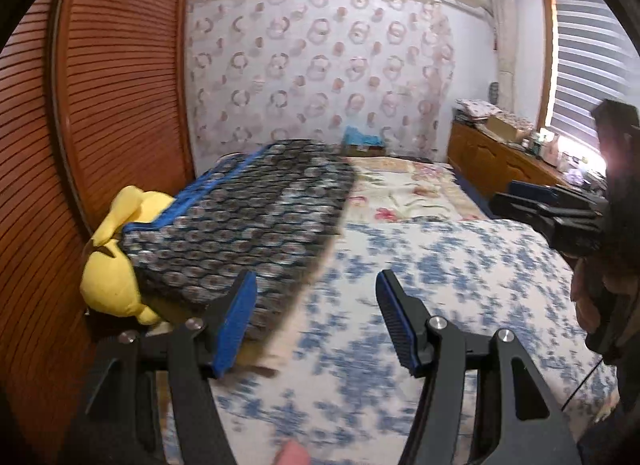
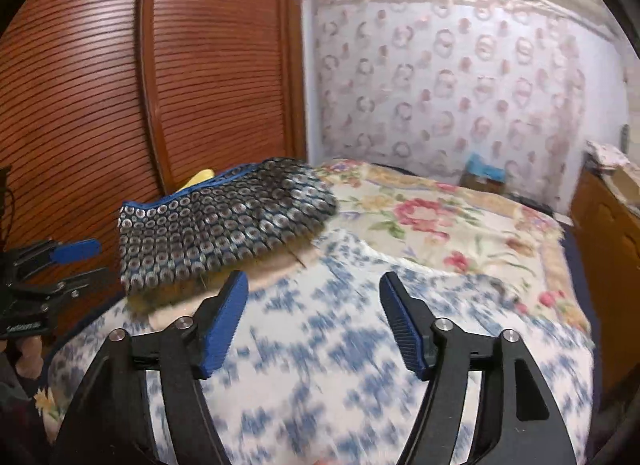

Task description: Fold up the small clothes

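A dark garment with a ring pattern and blue trim lies folded on the left side of the bed, and the right wrist view shows the same garment. My left gripper stands open over the blue-and-white bedspread, just right of the garment's near edge, with nothing between its fingers. My right gripper is open too, empty, in front of the garment's near right corner. Each gripper appears in the other's view: the right gripper at the right edge, the left gripper at the left edge.
A yellow plush toy sits against the wooden louvred wardrobe doors, half under the garment. A flowered blanket covers the far part of the bed. A wooden dresser with clutter stands along the right, under a window blind.
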`<action>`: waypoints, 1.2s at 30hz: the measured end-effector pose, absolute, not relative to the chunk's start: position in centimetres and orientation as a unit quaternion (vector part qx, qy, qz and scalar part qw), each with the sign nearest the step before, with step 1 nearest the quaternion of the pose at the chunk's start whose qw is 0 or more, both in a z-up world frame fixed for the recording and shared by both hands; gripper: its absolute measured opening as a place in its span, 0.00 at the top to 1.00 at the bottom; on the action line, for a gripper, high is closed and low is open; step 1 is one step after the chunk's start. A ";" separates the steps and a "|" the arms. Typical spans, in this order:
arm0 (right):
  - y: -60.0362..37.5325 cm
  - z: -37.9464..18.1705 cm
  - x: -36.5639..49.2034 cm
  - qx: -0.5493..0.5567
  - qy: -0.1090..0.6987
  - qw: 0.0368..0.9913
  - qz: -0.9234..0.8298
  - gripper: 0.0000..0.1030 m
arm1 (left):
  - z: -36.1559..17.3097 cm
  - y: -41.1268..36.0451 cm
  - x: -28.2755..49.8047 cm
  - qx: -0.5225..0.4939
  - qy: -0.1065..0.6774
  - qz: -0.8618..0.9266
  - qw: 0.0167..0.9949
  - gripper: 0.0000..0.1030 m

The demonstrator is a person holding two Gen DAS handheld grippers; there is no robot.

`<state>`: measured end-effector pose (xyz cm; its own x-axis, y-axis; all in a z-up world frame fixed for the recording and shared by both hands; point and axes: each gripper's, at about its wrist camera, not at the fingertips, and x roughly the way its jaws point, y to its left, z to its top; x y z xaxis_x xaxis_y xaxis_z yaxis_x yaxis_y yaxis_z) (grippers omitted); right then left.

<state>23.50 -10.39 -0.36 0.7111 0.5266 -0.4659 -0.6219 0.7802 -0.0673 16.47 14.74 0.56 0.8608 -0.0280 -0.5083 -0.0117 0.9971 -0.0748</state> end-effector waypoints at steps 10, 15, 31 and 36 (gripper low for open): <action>-21.7 0.8 15.9 -0.060 0.199 0.958 0.200 0.25 | 2.5 7.2 14.0 -0.026 0.243 -0.044 0.969 0.40; -25.2 1.4 13.2 -0.045 0.192 0.966 0.167 0.25 | 3.3 5.2 13.1 -0.026 0.240 -0.053 0.969 0.40; -28.0 1.6 10.4 -0.030 0.172 0.975 0.137 0.25 | 4.7 2.5 11.3 -0.018 0.231 -0.058 0.971 0.40; -28.1 1.5 10.4 -0.032 0.171 0.975 0.135 0.25 | 5.1 2.4 10.9 -0.021 0.228 -0.059 0.972 0.40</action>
<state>10.37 -28.06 1.54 0.9046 0.2530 -0.3429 -0.2749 0.9613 -0.0159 10.89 2.42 5.10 0.8893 -0.1234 -0.4403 0.1041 0.9922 -0.0680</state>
